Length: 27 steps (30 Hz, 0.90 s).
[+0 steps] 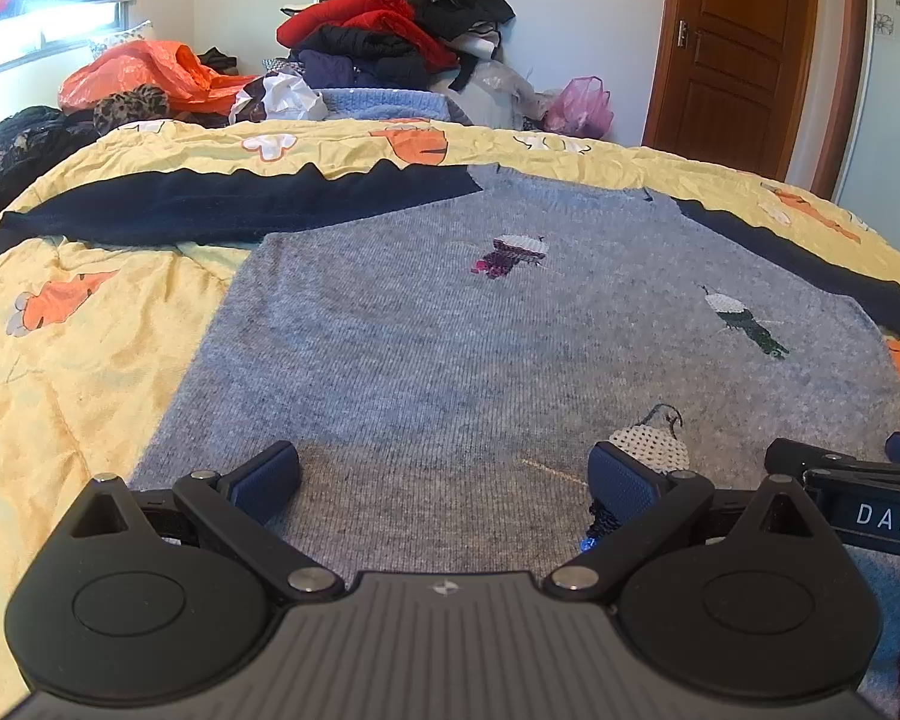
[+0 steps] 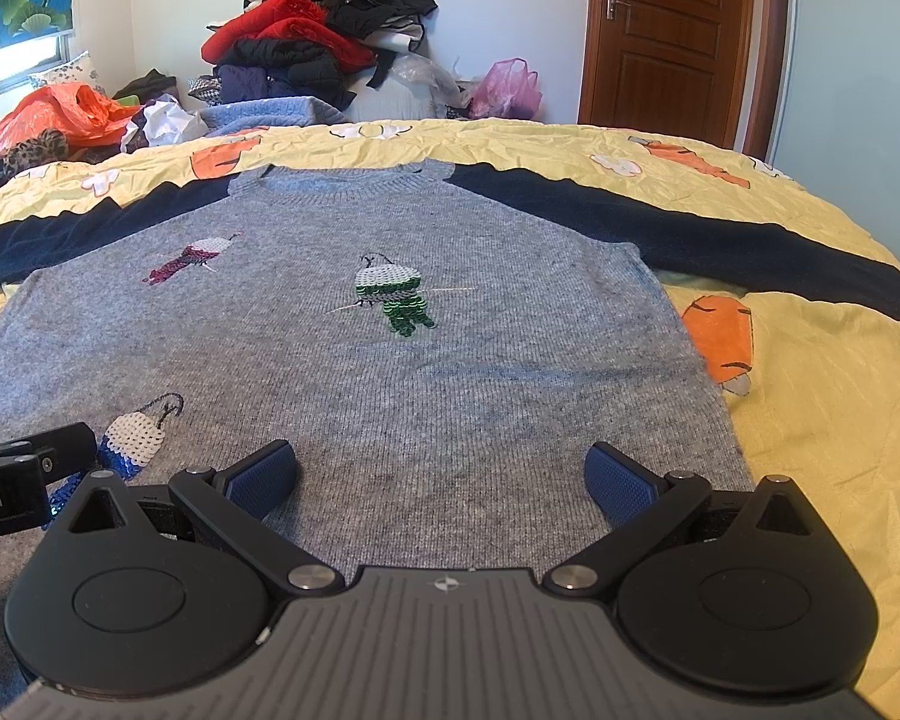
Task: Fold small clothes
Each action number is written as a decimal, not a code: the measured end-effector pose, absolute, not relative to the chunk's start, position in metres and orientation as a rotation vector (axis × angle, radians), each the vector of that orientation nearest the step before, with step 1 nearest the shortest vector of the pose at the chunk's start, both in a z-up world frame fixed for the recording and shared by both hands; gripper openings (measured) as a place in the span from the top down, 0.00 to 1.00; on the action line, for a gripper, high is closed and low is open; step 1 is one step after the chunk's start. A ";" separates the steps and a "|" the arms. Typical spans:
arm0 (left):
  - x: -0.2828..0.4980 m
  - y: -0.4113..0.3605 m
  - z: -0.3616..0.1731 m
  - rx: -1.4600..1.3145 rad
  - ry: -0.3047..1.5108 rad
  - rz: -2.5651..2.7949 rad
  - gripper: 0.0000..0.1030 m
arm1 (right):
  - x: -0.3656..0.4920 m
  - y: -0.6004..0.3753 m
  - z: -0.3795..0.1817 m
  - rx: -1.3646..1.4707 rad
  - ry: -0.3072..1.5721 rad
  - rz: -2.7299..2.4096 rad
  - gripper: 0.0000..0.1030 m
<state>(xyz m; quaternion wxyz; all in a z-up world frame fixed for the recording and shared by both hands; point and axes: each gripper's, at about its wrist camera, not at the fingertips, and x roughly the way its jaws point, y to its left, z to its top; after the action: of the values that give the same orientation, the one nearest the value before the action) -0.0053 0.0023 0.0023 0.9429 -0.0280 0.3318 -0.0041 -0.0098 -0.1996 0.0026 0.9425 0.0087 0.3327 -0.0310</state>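
A bed [image 2: 810, 420] under a yellow cover with orange prints carries the sweater [image 2: 342, 360], spread flat and face up: grey knit body, navy sleeves stretched outward, round collar at the far end, three sequinned figures on its front. Over its near hem hover the left gripper [image 1: 444, 480] and right gripper [image 2: 441, 477], jaws released, grasping nothing.

Both cameras sit low and close at the sweater's [image 1: 450, 330] hem, looking along it toward the collar and the far wall. In the left view we face its left half; in the right view, its right half. We share the sweater's middle, the clothes pile [image 2: 318, 36] and the door [image 1: 744, 48].
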 end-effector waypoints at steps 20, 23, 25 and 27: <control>-0.004 -0.003 0.000 -0.017 0.690 0.001 0.00 | -0.008 -0.202 0.005 0.012 0.696 -0.040 0.00; -0.004 -0.003 0.001 -0.022 0.688 -0.002 0.00 | -0.006 -0.223 0.017 0.063 0.720 0.038 0.01; -0.004 -0.003 0.001 -0.021 0.688 -0.003 0.00 | -0.012 -0.253 0.032 0.156 0.641 0.054 0.01; -0.004 -0.003 0.000 -0.020 0.688 -0.003 0.00 | -0.018 -0.294 0.047 0.269 0.533 0.050 0.00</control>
<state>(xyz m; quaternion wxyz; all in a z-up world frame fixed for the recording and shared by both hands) -0.0042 -0.0034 0.0005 0.9413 -0.0097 0.3374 -0.0014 -0.0182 -0.2940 0.0470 0.9555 0.1325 0.2623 0.0248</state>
